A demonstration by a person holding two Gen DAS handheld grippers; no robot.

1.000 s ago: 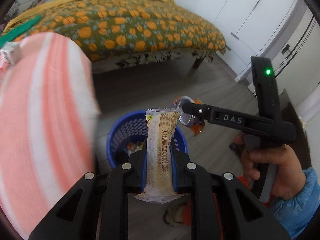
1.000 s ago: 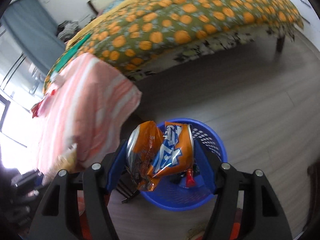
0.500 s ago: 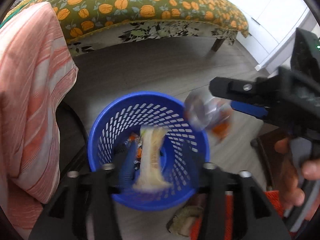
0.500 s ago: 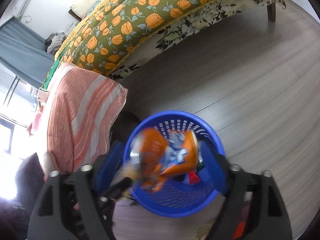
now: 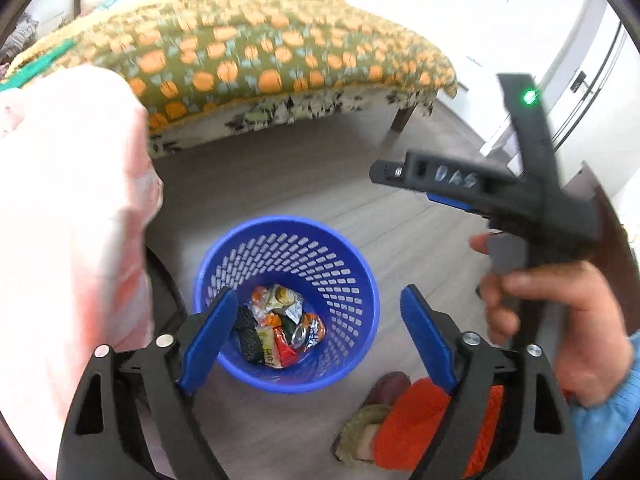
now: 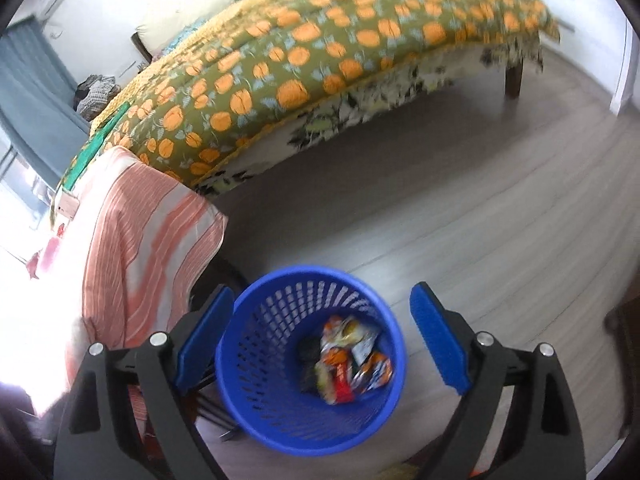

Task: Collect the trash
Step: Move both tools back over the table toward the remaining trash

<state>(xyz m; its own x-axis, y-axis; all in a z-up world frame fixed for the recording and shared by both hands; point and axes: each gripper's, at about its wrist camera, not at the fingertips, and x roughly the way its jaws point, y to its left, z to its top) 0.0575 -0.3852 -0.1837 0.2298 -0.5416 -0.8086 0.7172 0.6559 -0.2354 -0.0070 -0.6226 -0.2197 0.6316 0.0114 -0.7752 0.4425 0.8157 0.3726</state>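
The left gripper (image 5: 316, 332) hangs with its blue-padded fingers (image 5: 208, 336) spread wide and nothing between them, directly above the blue basket (image 5: 360, 264). The right gripper (image 6: 322, 340) is likewise splayed apart and empty over the same basket (image 6: 248, 360); from the left wrist view its black body (image 5: 472, 188) shows off to the right, held by the person's right hand (image 5: 560, 320), a green light lit on its upright spine.

The trash (image 5: 280, 328) lies in a heap at the bottom of the basket: crinkled foil and plastic wrappers in orange, red, yellow and silver, beside a dark netted lump, with what looks like a crushed can end among them. In the right wrist view the same pile (image 6: 348, 360) sits toward the basket's right side.

The basket is round, tapering, of glossy plastic with rows of small slots through its wall. It stands on a grey wood-grain floor (image 6: 480, 220). Just beside it on the left, a pink-and-white striped cloth (image 6: 140, 248) drapes over some dark-legged furniture, close against the left fingers. Beyond lies a bed (image 6: 320, 60) under an olive quilt printed with orange fruit, on dark wooden legs. Near the left gripper's right finger, orange and brown footwear (image 5: 404, 420) rests on the floor.
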